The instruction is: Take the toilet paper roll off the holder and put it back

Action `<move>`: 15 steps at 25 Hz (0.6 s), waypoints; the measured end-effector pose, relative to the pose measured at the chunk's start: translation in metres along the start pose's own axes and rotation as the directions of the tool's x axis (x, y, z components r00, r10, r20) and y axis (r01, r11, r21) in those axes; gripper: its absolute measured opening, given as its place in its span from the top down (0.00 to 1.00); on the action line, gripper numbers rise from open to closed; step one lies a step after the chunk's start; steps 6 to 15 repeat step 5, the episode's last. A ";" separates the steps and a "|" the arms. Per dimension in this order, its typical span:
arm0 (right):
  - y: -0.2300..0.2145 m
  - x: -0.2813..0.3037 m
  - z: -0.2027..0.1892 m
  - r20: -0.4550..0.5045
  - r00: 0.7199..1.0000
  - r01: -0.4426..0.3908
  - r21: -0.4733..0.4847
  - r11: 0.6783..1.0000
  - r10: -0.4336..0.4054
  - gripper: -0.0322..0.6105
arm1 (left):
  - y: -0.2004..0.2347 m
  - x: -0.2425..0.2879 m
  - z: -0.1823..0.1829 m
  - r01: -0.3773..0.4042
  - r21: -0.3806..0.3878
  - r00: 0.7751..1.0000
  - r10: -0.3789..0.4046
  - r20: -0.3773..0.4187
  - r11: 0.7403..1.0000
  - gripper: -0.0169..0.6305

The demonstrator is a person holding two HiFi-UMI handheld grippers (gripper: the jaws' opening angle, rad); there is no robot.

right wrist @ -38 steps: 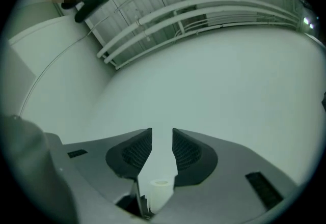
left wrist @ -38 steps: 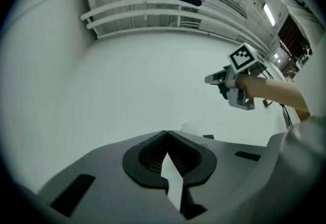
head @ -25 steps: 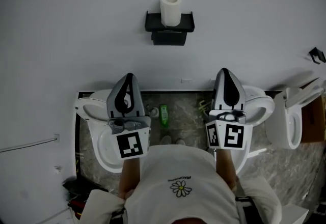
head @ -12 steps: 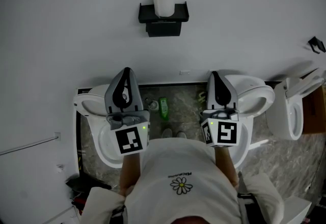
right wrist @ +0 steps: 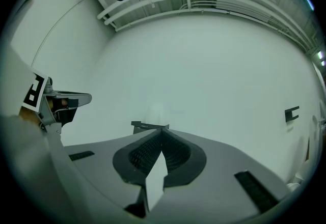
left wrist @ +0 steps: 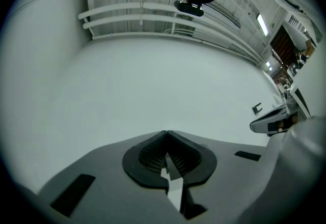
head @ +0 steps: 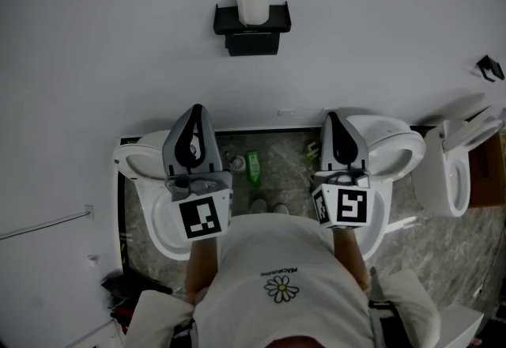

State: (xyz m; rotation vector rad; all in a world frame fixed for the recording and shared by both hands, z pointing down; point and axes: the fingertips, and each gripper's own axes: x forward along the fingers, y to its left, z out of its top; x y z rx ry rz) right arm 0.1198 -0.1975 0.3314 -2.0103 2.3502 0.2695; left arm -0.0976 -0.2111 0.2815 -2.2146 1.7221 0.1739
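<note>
A white toilet paper roll (head: 252,1) stands upright on a black holder (head: 252,28) fixed to the white wall, at the top middle of the head view. Both grippers hang well below it, side by side. My left gripper (head: 196,111) is shut with nothing between its tips, and my right gripper (head: 333,116) is shut and empty too. In the right gripper view the holder (right wrist: 149,126) shows just past the closed tips (right wrist: 162,130), with the pale roll (right wrist: 154,114) faint above it. The left gripper view shows its tips (left wrist: 166,132) meeting against bare wall.
White toilet bowls (head: 146,180) (head: 395,150) stand below the grippers on a stone-patterned floor (head: 277,164), another (head: 443,180) at the right. A green bottle (head: 254,165) lies on the floor. A small black hook (head: 490,67) sticks from the wall at the right.
The view has shifted: roll and holder now sit higher and slightly left in the head view. Both grippers have moved a little left and up and stay shut.
</note>
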 end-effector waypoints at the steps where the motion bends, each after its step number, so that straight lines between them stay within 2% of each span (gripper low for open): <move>1: 0.001 0.000 0.000 -0.001 1.000 -0.003 -0.001 1.000 0.003 0.94 | 0.000 0.000 0.000 -0.001 -0.001 1.000 0.001 0.000 1.000 0.95; 15: 0.003 -0.003 -0.003 -0.008 1.000 -0.011 -0.005 1.000 0.011 0.93 | -0.002 -0.003 0.000 0.000 -0.001 1.000 0.000 -0.003 1.000 0.95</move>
